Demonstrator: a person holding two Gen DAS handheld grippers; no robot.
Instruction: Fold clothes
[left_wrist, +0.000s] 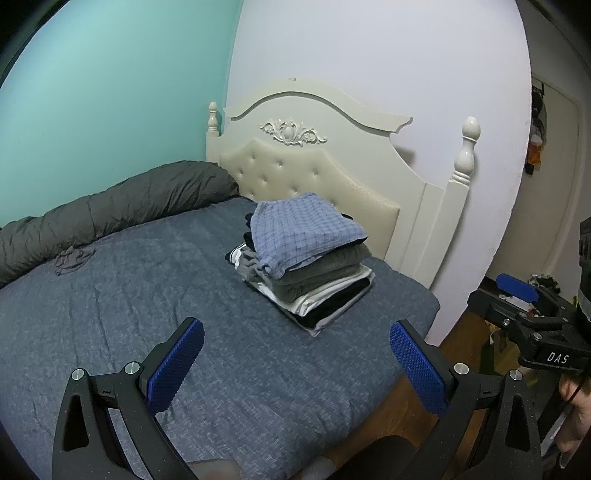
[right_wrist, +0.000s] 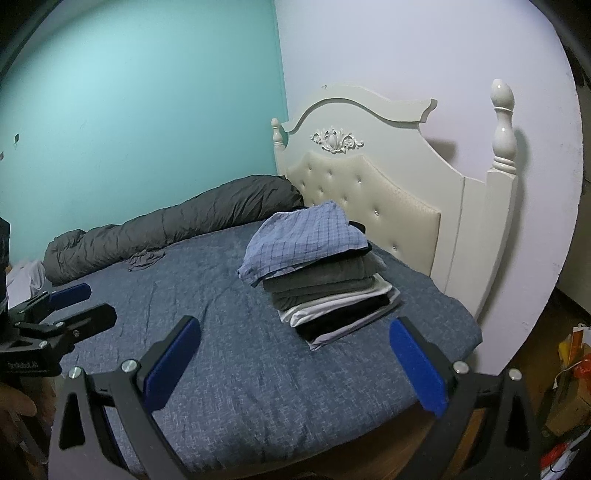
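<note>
A: Where, then, is the stack of folded clothes (left_wrist: 303, 258)?

B: On the bed (left_wrist: 147, 302), near the headboard (left_wrist: 332, 162), a blue checked garment (right_wrist: 306, 240) uppermost.

A: And each claw?

B: Left claw (left_wrist: 295, 365) and right claw (right_wrist: 295, 363) both hover over the bedspread, fingers spread apart, holding nothing.

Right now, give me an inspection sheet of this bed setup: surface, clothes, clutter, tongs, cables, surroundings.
Surface: bed with blue-grey cover, slightly wrinkled.
Job's things: stack of folded clothes near the headboard, checked blue piece on top; small grey garment crumpled, unfolded.
Clutter: rolled grey duvet along the far edge.
Tongs: left tongs open, empty; right tongs open, empty; both over the near edge.
Cables: nothing seen.
Surroundings: teal wall, white wall, wood floor, boxes on the floor to the right.
</note>
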